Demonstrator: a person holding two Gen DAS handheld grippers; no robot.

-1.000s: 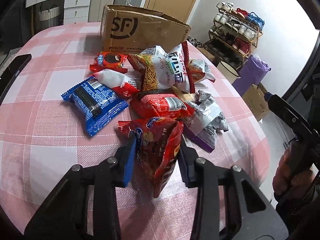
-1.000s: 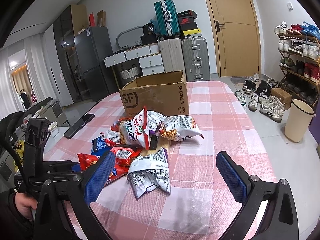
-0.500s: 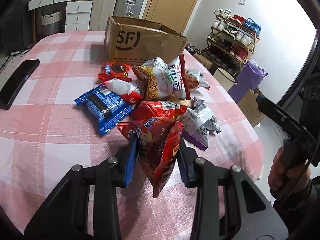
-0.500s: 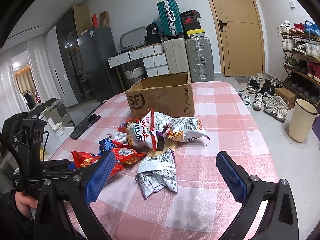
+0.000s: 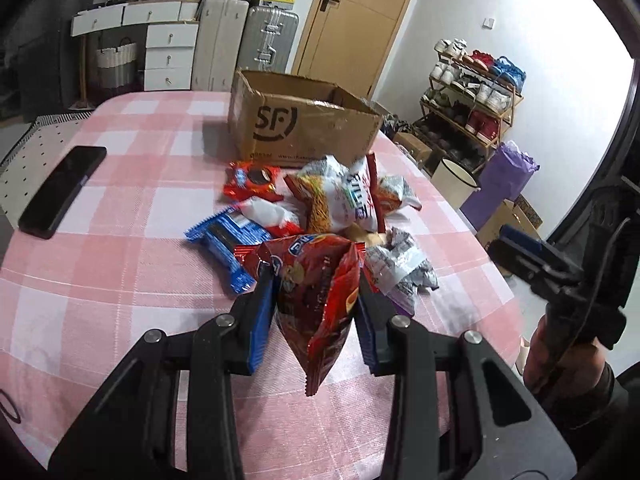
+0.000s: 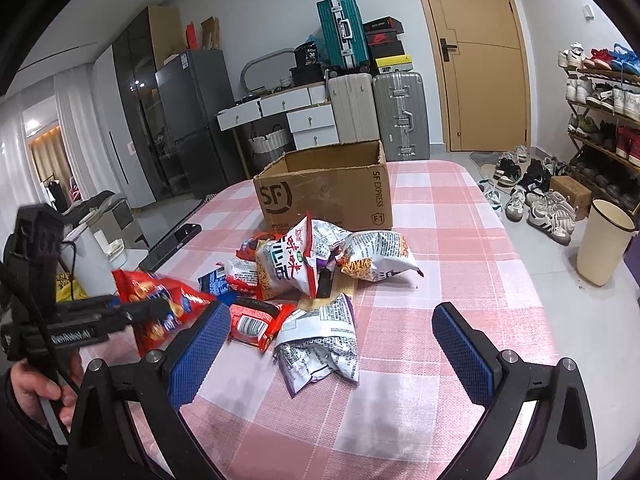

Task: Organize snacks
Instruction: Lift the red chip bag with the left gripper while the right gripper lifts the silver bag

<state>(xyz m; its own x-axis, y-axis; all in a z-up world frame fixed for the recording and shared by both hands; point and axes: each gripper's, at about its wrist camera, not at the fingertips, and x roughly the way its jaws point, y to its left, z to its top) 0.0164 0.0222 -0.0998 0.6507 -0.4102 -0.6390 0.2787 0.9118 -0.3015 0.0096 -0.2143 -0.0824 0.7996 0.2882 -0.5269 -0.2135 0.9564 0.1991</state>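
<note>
Looking along my left gripper (image 5: 316, 300), I have the red snack bag (image 5: 320, 296) pinched between both pads, hanging clear of the checked table (image 5: 120, 280). It looks light, crinkly and slick, so gripping its puffed middle seems safest.

From my right gripper (image 6: 330, 344), jaws spread wide and empty, that bag (image 6: 160, 300) hangs left of the snack pile (image 6: 304, 276), before the cardboard box (image 6: 324, 192).

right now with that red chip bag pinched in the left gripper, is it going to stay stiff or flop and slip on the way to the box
The red chip bag probably flops: its lower corner hangs loose below the left gripper. It looks puffy, so likely light for its size. The glossy film may be slippery, and the chips inside are likely fragile, so a gentle carry to the cardboard box seems wise.
</note>
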